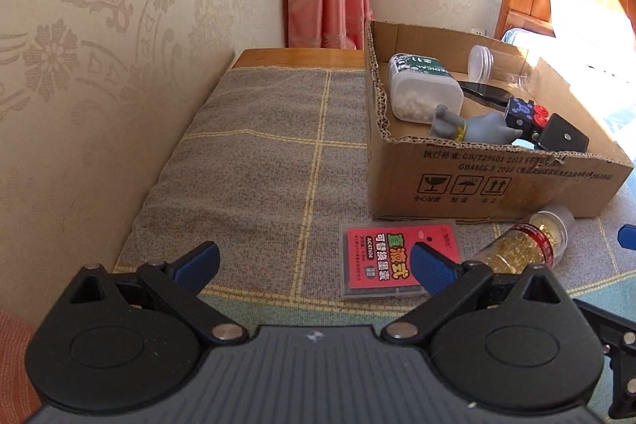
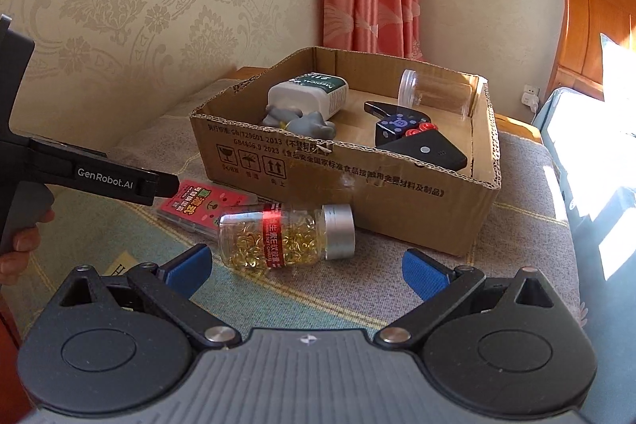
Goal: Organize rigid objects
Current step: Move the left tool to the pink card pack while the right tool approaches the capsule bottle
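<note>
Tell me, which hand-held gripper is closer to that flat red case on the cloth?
The left hand-held gripper: one blue finger overlaps the red case. The right hand-held gripper sits behind the capsule bottle, with the case beyond it.

We see the flat red-labelled plastic case [image 2: 198, 203] partly hidden behind the left gripper's black body [image 2: 99, 177]; the small print on the cardboard box's front wall [image 1: 516, 169] is probably illegible.

Capsule bottle [image 2: 287, 238] and card case [image 1: 397, 261] lie before the box [image 2: 357, 177].
</note>
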Demonstrator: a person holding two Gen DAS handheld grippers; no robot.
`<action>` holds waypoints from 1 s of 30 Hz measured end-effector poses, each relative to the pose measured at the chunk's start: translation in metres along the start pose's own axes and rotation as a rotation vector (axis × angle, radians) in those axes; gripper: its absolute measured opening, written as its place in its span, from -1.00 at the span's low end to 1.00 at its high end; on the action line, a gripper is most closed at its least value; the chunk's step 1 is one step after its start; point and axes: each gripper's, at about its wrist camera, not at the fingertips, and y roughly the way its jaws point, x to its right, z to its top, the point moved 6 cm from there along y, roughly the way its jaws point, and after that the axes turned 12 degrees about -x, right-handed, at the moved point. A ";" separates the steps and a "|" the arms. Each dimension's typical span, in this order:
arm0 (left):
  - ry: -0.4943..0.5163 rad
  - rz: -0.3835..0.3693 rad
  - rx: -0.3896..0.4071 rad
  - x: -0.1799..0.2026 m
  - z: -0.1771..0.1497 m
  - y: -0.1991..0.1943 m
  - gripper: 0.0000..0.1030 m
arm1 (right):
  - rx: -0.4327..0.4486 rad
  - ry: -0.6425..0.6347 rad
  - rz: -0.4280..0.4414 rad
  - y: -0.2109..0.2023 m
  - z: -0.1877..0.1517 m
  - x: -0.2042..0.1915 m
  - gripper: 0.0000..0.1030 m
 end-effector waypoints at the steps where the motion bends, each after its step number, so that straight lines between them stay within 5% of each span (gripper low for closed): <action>1: 0.002 0.003 0.001 -0.002 0.000 0.000 0.97 | 0.007 -0.012 -0.013 0.005 0.002 -0.004 1.00; 10: 0.007 -0.057 -0.015 -0.010 0.000 0.007 0.97 | 0.023 -0.070 -0.139 0.045 0.013 -0.026 1.00; 21: 0.049 -0.117 -0.027 0.006 0.001 0.013 0.97 | -0.061 0.033 -0.223 0.059 0.005 0.005 1.00; 30: 0.101 -0.173 -0.059 0.033 0.003 0.025 0.97 | -0.093 0.121 -0.137 0.062 -0.004 0.026 1.00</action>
